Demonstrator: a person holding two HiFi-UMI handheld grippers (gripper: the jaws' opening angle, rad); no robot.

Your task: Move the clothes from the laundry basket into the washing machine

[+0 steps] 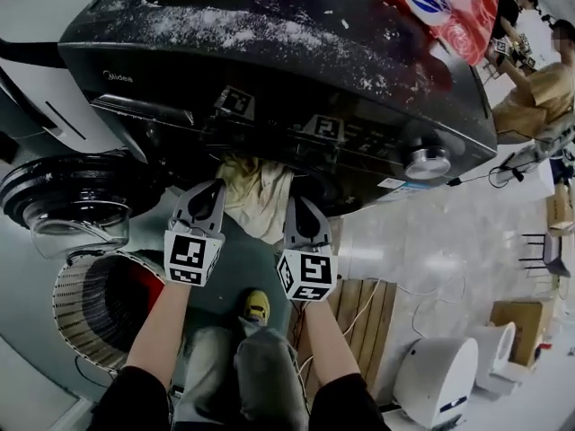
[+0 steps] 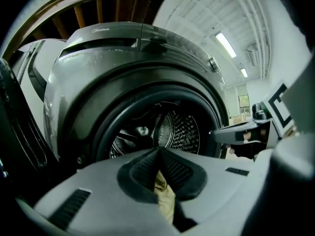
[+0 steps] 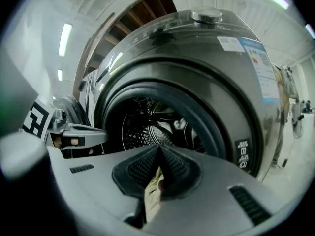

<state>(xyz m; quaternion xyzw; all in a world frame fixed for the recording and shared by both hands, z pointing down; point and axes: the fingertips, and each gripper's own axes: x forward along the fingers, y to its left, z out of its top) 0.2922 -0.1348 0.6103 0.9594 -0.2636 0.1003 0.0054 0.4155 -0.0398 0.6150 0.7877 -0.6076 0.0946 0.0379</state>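
Observation:
A pale yellow garment [image 1: 258, 196] hangs between my two grippers in front of the dark washing machine [image 1: 269, 79]. My left gripper [image 1: 214, 189] is shut on the garment's left edge, with cloth [image 2: 165, 195] showing under its closed jaws. My right gripper [image 1: 298, 206] is shut on the right edge, cloth [image 3: 153, 191] pinched the same way. Both point at the open drum [image 2: 167, 132], which looks empty inside [image 3: 147, 127]. The round door [image 1: 76, 200] stands swung open at the left. The woven laundry basket [image 1: 94, 308] sits on the floor below left, red and dark cloth inside.
A detergent bag [image 1: 445, 3] lies on the machine's top at the right. My legs and a yellow shoe [image 1: 257, 306] are below the grippers. A wooden pallet [image 1: 364, 312] and a white round device [image 1: 436, 380] stand at the right. People sit far right [image 1: 539, 79].

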